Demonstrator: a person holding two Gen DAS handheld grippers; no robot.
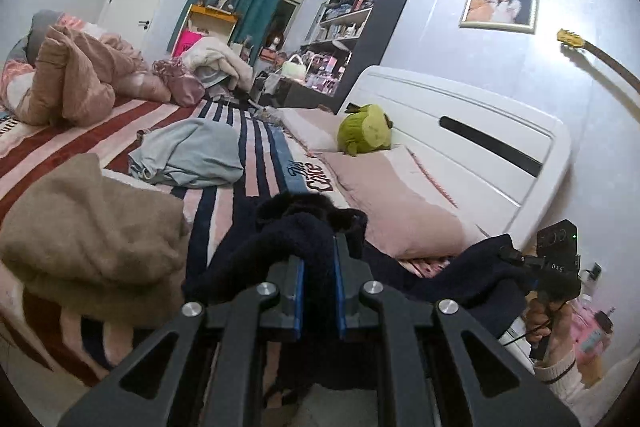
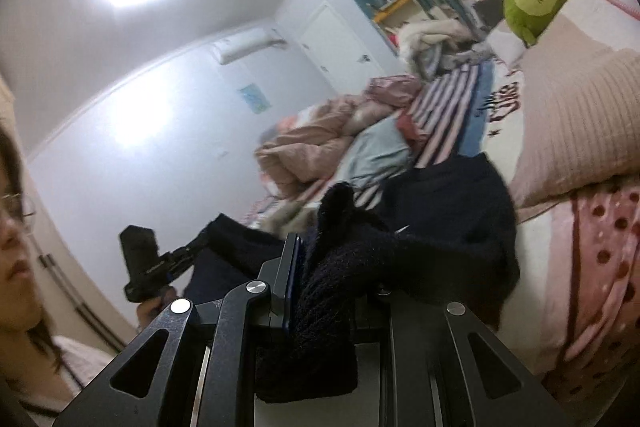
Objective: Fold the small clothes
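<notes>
A dark navy knitted garment (image 1: 280,247) is held up over the bed between both grippers. My left gripper (image 1: 319,251) is shut on one bunched edge of it. My right gripper (image 2: 320,267) is shut on another bunched edge (image 2: 332,291), and the rest of the garment (image 2: 452,203) hangs down onto the bed. The right gripper also shows at the right of the left wrist view (image 1: 558,263), with the garment stretching to it. The left gripper shows at the left of the right wrist view (image 2: 144,267).
On the striped bed cover (image 1: 248,147) lie a tan garment (image 1: 88,227), a light blue garment (image 1: 192,155) and a heap of pink bedding (image 1: 72,79). A pink pillow (image 1: 396,203), a green plush toy (image 1: 364,131) and the white headboard (image 1: 480,135) are at the right.
</notes>
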